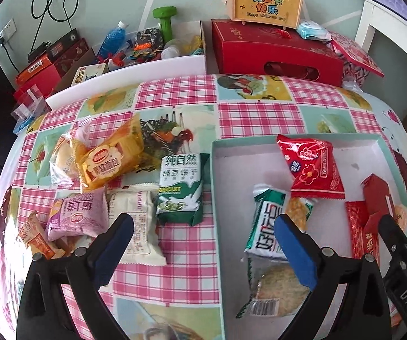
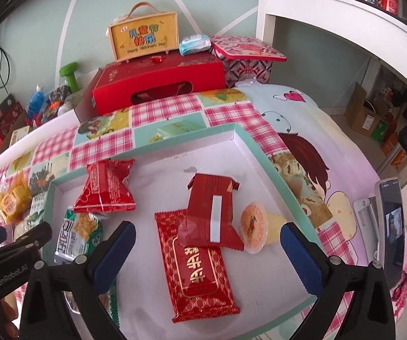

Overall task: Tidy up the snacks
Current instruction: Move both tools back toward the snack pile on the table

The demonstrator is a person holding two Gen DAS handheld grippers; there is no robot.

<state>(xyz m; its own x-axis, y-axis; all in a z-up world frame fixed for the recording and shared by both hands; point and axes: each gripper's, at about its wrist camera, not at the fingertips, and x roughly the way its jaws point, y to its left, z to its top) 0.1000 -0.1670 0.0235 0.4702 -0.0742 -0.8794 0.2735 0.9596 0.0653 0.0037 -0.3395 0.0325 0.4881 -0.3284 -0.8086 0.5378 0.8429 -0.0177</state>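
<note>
Jaws gape empty on both grippers (left (image 1: 204,239), right (image 2: 207,245)); long red packet (image 2: 200,266) runs lengthwise between the right fingers inside the tray (image 2: 262,153).

Left gripper (image 1: 203,232), right gripper (image 2: 207,240): jaws wide apart, empty, angled downward.

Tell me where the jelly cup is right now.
In the right wrist view, the jelly cup lies on its side inside the shallow box, near its right wall, beside the dark red packet.
</note>
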